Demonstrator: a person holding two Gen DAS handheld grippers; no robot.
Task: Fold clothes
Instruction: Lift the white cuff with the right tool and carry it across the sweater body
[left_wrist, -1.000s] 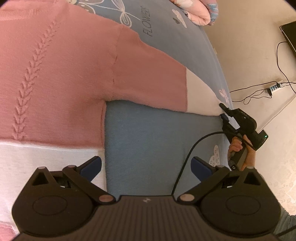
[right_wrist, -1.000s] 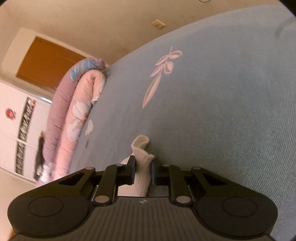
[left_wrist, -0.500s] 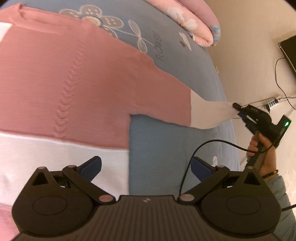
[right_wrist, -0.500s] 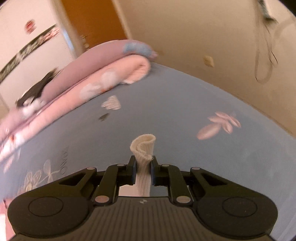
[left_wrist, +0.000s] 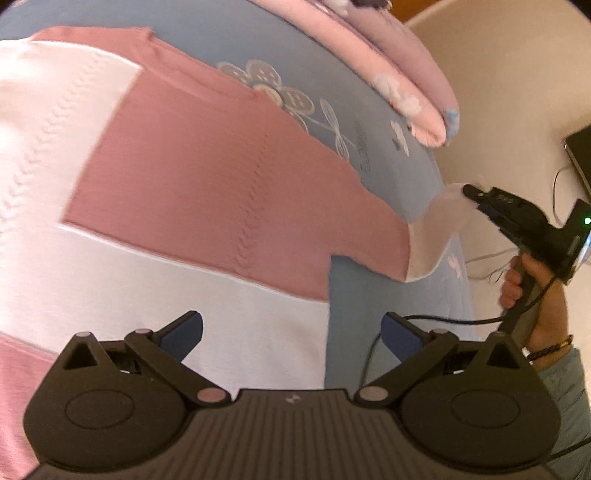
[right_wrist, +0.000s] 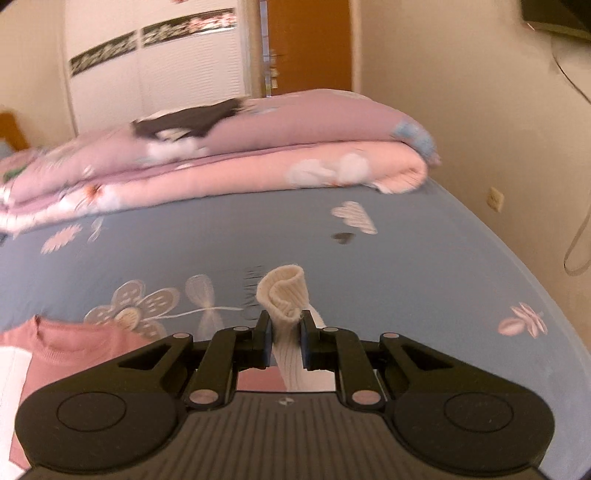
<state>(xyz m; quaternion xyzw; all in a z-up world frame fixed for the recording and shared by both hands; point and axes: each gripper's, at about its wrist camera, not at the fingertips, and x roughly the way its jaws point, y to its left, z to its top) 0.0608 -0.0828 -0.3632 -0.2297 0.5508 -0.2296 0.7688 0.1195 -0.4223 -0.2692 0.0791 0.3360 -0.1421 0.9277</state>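
Note:
A pink and white knit sweater (left_wrist: 192, 177) lies spread flat on the blue bed sheet (left_wrist: 391, 306). My left gripper (left_wrist: 291, 334) hovers open above the sweater's white hem band, holding nothing. The sweater's right sleeve ends in a cream ribbed cuff (right_wrist: 284, 299). My right gripper (right_wrist: 284, 338) is shut on that cuff and holds it lifted off the bed. From the left wrist view, the right gripper (left_wrist: 471, 192) shows at the right edge of the bed, with the white sleeve end (left_wrist: 432, 236) stretched up to it and a hand (left_wrist: 532, 291) on its handle.
Folded pink and lilac quilts (right_wrist: 229, 162) are stacked along the far side of the bed. A wardrobe (right_wrist: 155, 62) and a wooden door (right_wrist: 310, 44) stand behind. Cables (left_wrist: 491, 254) lie on the floor to the right of the bed.
The right gripper has lifted the cuff and swung it up toward the quilts. The left gripper has moved left over the sweater's body and stayed open.

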